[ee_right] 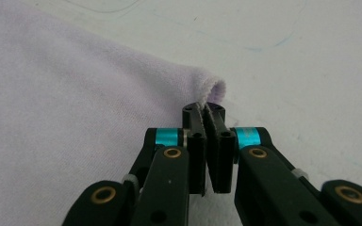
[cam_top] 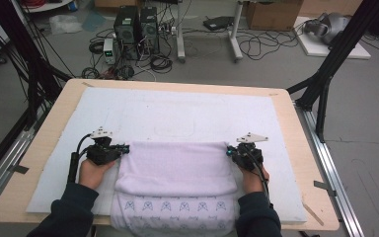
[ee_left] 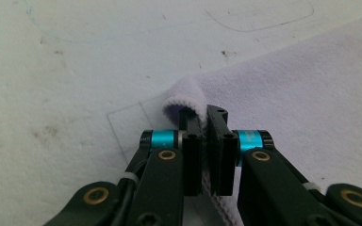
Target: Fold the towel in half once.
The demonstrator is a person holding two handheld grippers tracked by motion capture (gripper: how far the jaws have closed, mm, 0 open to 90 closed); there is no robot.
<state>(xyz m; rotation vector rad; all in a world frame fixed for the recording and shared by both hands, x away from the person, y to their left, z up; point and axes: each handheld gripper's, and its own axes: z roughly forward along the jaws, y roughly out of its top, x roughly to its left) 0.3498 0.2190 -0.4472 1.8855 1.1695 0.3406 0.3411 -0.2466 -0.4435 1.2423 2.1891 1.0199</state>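
Now: lavender towel (cam_top: 175, 165) flat on white mat (cam_top: 187, 113), folded over, near edge w/ printed pattern hanging toward person. Left gripper (cam_top: 124, 147) at towel's far-left corner, right gripper (cam_top: 230, 152) at far-right corner. In left gripper view: jaws pinched tight on hemmed corner (ee_left: 184, 96), fabric bunched btwn pads. In right gripper view: same story, jaws clamped on the other corner (ee_right: 212, 89), hem sticking up past tips. Both corners just off the mat. Hands (cam_top: 94, 173) low at wooden table (cam_top: 296, 148) edge, sleeves dark.
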